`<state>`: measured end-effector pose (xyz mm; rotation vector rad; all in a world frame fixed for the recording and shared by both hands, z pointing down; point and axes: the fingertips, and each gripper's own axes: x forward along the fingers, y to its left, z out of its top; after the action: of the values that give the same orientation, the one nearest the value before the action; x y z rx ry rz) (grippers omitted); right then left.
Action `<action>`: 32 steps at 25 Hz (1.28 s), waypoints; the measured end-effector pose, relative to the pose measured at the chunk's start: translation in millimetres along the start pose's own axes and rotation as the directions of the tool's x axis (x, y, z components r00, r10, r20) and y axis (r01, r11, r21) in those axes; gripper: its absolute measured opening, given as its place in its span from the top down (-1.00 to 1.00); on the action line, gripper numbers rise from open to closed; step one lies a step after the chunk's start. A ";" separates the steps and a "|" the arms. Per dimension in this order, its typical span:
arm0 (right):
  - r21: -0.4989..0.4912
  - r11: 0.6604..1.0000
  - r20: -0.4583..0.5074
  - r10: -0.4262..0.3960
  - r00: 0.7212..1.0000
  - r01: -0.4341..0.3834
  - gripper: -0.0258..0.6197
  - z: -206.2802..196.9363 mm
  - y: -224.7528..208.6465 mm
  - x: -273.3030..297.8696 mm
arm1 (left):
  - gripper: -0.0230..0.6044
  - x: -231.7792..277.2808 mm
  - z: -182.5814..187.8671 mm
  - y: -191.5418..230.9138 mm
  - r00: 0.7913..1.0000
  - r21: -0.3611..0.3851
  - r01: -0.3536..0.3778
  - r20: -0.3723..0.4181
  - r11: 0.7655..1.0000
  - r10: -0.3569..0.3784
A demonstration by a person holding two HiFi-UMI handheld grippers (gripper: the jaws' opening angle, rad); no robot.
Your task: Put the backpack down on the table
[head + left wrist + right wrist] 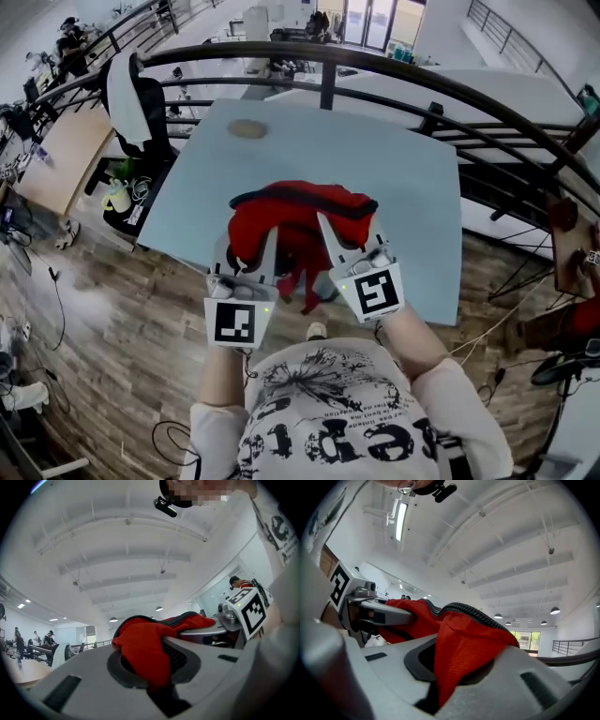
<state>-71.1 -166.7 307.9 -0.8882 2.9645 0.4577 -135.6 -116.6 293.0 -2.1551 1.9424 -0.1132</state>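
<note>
The red backpack (pixel 298 217) with a black zipper hangs between my two grippers, over the near edge of the pale blue table (pixel 394 169). Its lower part and straps dangle in front of the table edge; I cannot tell whether it touches the top. My left gripper (pixel 253 246) is shut on the bag's left side, and red fabric (pixel 143 648) fills its jaws. My right gripper (pixel 330 234) is shut on the right side, with red cloth (pixel 461 653) bunched between its jaws. Both point roughly level, side by side.
A flat brownish round thing (pixel 247 128) lies near the table's far left. A black curved railing (pixel 328 67) runs behind the table. An office chair draped in white cloth (pixel 129 98) stands to the left. Wooden floor (pixel 122 328) lies below me.
</note>
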 end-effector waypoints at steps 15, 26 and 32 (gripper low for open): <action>0.016 0.993 -0.076 -0.117 0.990 0.118 0.84 -65.0 -128.6 108.7 | 0.75 181.3 -42.9 35.5 0.990 -0.031 0.144 0.002 0.989 -0.144; -0.005 0.963 -0.140 -0.266 0.954 0.268 0.84 -88.3 -204.2 198.9 | 0.75 299.3 -69.0 85.1 0.950 -0.062 0.313 0.030 0.948 -0.312; -0.019 0.954 -0.151 -0.299 0.942 0.300 0.84 -111.4 -237.9 246.0 | 0.75 356.8 -90.1 109.3 0.932 -0.046 0.361 0.043 0.931 -0.359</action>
<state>-141.1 -519.3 325.9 -1.4053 2.8796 0.3857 -220.1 -490.1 319.6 -2.5102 1.5260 -0.0874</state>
